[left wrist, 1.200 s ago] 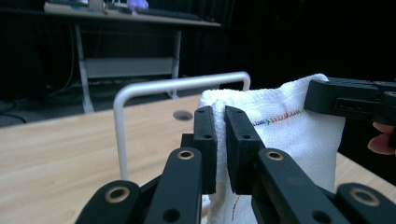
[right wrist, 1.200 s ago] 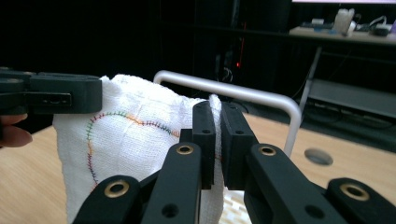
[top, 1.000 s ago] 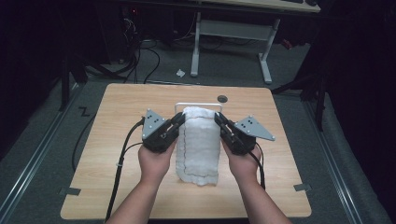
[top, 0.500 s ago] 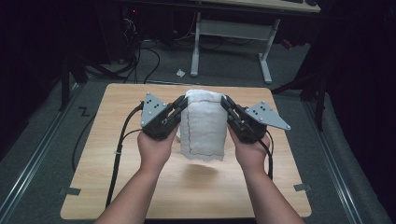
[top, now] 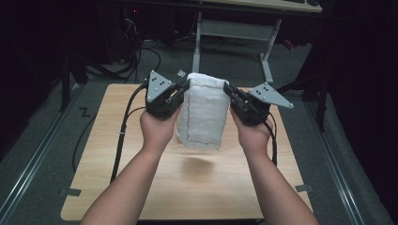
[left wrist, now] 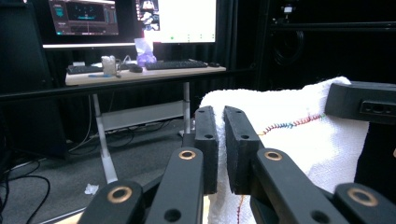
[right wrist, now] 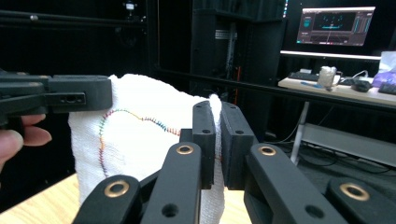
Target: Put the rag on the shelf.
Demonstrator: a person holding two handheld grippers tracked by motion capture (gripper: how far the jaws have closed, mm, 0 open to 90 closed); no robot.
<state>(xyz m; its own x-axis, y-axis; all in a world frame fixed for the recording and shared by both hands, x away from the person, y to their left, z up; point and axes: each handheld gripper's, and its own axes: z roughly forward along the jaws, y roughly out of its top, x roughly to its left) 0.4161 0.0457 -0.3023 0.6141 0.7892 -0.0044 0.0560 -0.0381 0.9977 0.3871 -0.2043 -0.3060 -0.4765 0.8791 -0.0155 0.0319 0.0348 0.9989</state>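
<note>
A white towel (top: 204,112) with multicoloured stitching hangs folded in the air above the wooden table (top: 197,187), casting a shadow on it. My left gripper (top: 184,90) is shut on the towel's upper left corner. My right gripper (top: 228,90) is shut on its upper right corner. In the left gripper view the jaws (left wrist: 220,122) pinch the cloth edge, and the towel (left wrist: 299,140) stretches across to the other gripper (left wrist: 362,103). In the right gripper view the jaws (right wrist: 217,114) clamp a fold of the towel (right wrist: 135,135), with the left gripper (right wrist: 70,98) at its far corner.
Beyond the table stands a desk on white legs (top: 234,33) with cables (top: 136,51) on the floor beside it. That desk carries a keyboard (left wrist: 175,64) and monitors (left wrist: 84,16). Metal rails run along the floor at both sides.
Both hands have risen with the towel. It lay on the table a second ago and now hangs off it between the two grippers.
</note>
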